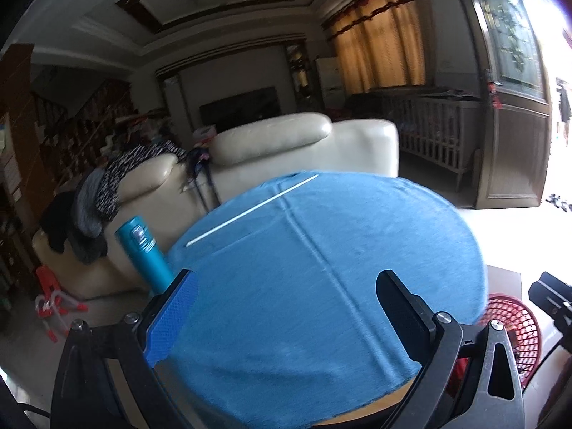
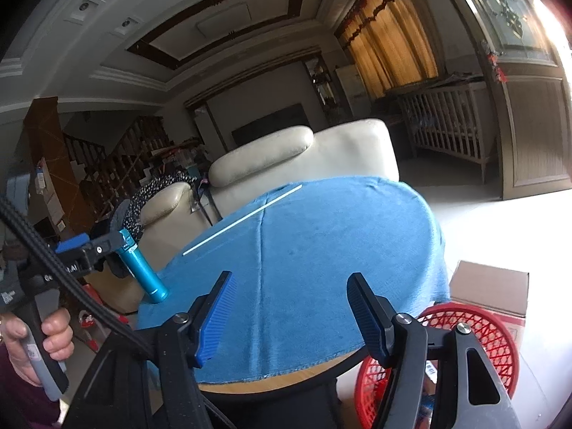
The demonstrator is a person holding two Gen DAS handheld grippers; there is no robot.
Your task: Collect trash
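Observation:
A thin white straw point(image 1: 250, 211) point(image 2: 243, 220) lies slantwise on the far left part of the round table's blue cloth point(image 1: 339, 268) point(image 2: 321, 250). A red mesh basket point(image 1: 514, 332) point(image 2: 479, 350) stands on the floor below the table's near right edge. My left gripper point(image 1: 286, 289) is open over the near part of the cloth with nothing between its fingers. In the right wrist view the left gripper point(image 2: 93, 242) shows at the left, held by a hand point(image 2: 50, 336). My right gripper point(image 2: 291, 289) is open and empty over the near edge.
A teal bottle point(image 1: 144, 255) point(image 2: 143, 271) stands at the table's left edge, just left of the left gripper's fingers. A cardboard box point(image 2: 489, 289) sits on the floor behind the basket. A cream sofa point(image 1: 304, 143) stands beyond the table.

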